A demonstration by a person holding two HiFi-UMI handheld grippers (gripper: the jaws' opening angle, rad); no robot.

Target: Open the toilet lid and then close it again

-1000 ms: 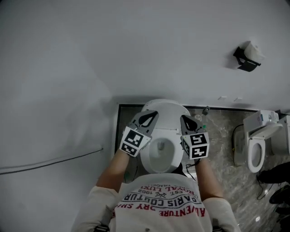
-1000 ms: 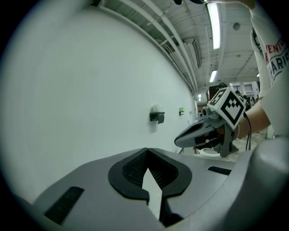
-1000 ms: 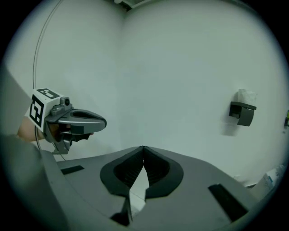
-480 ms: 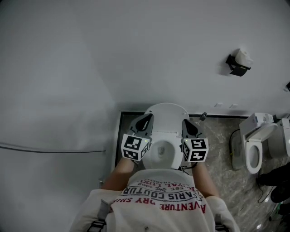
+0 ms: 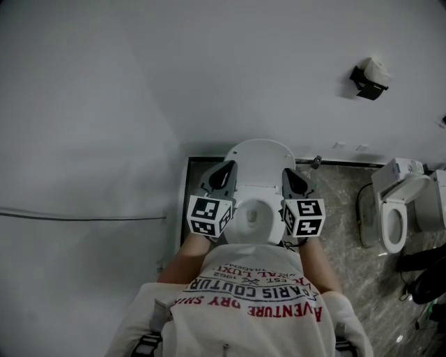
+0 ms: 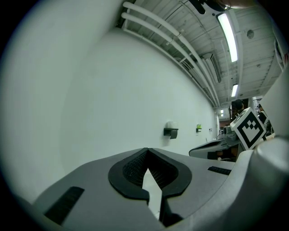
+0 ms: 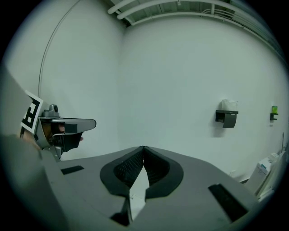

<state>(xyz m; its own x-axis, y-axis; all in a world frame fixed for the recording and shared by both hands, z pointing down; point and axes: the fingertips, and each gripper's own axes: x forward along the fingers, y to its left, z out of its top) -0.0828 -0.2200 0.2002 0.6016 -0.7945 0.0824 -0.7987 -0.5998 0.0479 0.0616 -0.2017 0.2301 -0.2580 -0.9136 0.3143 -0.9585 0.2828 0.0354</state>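
Left tongs (image 5: pixel 224 171) and right tongs (image 5: pixel 288 176) held out side by side, jaws closed together, empty.

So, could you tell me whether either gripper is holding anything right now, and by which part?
Nothing is held. The left gripper and the right gripper both have their fingers closed tip to tip, with only bare wall showing beyond them.

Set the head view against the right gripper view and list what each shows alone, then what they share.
Head view only: the toilet with its bowl exposed, a second toilet and the person's printed shirt. Right gripper view only: the jaws of the right gripper meeting at the tips, empty, and ceiling pipes. Both: the left gripper, the paper holder on the white wall.
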